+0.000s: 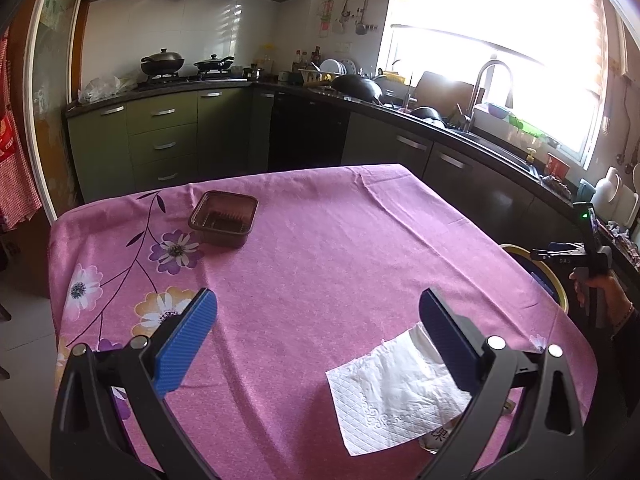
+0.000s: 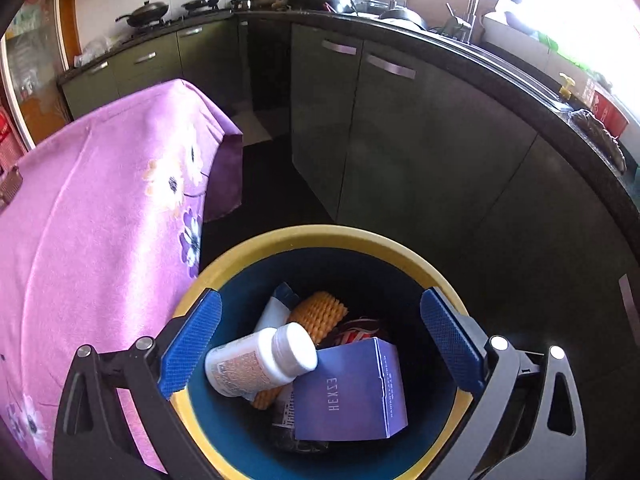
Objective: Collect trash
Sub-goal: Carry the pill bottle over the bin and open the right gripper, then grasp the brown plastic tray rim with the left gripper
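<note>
1. right wrist view: the right gripper (image 2: 320, 344) hung over the bin (image 2: 256, 246), jaws spread about as wide as they go and nothing between the pads. a white bottle (image 2: 260, 362) lay in the bin on top of a purple box (image 2: 352, 390), a yellow foam net (image 2: 318, 316) and other scraps, so the drop looked done.
2. to finish this step well, i judged the right hand should lift straight up, clear of the yellow rim, before swinging back to the table, so a finger doesn't catch and tip the bin.
3. left wrist view: the left gripper (image 1: 318, 342) hovered low over the table, jaws wide apart and empty. a white napkin (image 1: 396, 384) lay flat by its right finger, with a bit of printed wrapper (image 1: 438, 438) peeking from under it. a brown plastic tray (image 1: 224, 220) sat well apart at the far side.
4. thin paper on cloth is awkward. i'd press down and pinch a raised edge, taking care not to gather the cloth with it.
5. the surface was a pink floral tablecloth (image 1: 320, 248), creased and hanging over the edges. the bin stood on the dark floor just beside the table.
6. the room was a kitchen with green cabinets (image 1: 160, 140), pans on the stove, a crowded sink counter and a glaring window.
</note>
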The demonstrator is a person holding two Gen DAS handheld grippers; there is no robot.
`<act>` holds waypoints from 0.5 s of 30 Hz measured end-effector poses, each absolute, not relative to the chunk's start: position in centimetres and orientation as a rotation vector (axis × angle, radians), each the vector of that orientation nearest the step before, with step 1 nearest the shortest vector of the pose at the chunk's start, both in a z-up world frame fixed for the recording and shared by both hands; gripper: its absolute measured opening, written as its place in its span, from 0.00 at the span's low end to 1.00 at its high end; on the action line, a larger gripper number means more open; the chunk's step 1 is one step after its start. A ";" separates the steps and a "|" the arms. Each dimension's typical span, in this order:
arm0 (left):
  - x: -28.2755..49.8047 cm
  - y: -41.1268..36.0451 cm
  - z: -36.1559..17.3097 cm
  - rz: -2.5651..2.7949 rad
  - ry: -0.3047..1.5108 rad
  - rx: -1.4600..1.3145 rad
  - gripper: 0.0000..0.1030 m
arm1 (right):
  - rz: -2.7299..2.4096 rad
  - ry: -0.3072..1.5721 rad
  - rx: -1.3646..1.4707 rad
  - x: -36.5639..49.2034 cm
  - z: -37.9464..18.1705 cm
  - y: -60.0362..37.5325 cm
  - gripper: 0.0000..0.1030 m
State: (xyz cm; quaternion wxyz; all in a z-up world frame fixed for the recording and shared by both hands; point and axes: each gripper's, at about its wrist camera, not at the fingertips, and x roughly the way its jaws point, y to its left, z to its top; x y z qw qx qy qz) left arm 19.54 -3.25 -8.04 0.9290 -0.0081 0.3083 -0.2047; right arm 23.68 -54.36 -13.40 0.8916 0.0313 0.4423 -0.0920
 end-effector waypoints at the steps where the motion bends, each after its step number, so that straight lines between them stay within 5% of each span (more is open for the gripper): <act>1: 19.5 -3.3 -8.0 -0.418 0.630 -0.015 0.94 | -0.189 0.910 0.073 23.2 -13.4 -54.1 0.95; 15: 27.6 -5.5 -7.6 -0.389 0.750 0.076 0.93 | -0.144 0.769 0.084 18.1 -9.7 -52.1 0.95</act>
